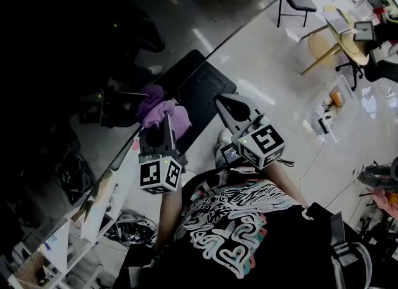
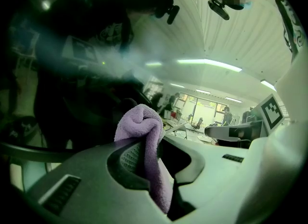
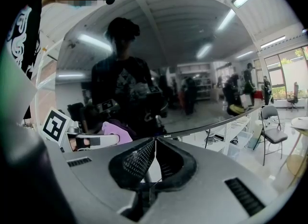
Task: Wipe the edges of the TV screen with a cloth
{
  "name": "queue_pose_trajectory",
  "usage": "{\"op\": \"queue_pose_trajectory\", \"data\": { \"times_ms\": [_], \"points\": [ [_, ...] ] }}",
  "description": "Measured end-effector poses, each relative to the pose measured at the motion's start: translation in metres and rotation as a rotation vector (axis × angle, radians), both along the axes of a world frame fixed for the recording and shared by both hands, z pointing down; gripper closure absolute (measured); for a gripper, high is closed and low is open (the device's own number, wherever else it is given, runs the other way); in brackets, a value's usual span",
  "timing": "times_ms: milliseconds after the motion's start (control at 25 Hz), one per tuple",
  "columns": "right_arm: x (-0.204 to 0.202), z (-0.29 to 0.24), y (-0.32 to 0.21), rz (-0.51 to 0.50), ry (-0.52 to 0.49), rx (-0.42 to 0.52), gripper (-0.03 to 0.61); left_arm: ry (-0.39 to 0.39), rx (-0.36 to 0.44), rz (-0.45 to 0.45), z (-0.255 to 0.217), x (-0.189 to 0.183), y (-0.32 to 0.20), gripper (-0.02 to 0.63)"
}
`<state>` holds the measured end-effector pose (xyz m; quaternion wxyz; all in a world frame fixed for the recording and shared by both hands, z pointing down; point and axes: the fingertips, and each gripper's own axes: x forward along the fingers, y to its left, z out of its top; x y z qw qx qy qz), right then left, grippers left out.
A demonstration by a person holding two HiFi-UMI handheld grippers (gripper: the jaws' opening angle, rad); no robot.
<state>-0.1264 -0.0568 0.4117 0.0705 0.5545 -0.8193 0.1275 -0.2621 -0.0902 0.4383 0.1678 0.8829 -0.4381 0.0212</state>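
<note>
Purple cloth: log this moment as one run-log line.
left gripper: jaws shut on purple cloth | purple cloth: at TV screen edge | right gripper: jaws shut, empty, near same edge

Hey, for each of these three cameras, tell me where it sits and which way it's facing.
Head view: on the person's head, facing steeply down along the TV screen edge; shows left tongs, right tongs and printed black shirt.
Left gripper view: on the left tongs, facing the screen along jaws shut on the purple cloth; shirt at top right.
Right gripper view: on the right tongs, facing the screen along shut, empty jaws; shirt at left.
Shared: all three show screen and cloth.
</note>
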Motion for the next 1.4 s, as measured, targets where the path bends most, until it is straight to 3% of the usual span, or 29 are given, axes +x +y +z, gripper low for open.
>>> {"op": "queue_pose_trajectory", "data": {
  "times_ms": [120,440,720,1160,1400],
  "points": [
    [0.011,0.002,-0.003,0.017,-0.004,-0.004,0.546,0.002,-0.002,0.008,0.000,0.010,-0.002,0.541],
    [0.112,0.000,-0.029,0.090,-0.007,-0.014,0.546,0.000,-0.012,0.037,-0.006,0.093,-0.023,0.541],
    [0.130,0.003,-0.040,0.118,-0.016,-0.020,0.546,0.011,-0.030,0.055,-0.011,0.103,-0.027,0.541],
    [0.171,0.001,-0.072,0.065,-0.018,-0.017,0.546,0.013,-0.023,0.028,-0.012,0.145,-0.039,0.541],
    [0.175,0.003,-0.080,0.033,-0.024,-0.009,0.546,0.019,-0.024,-0.006,-0.012,0.147,-0.045,0.541]
  ]
}}
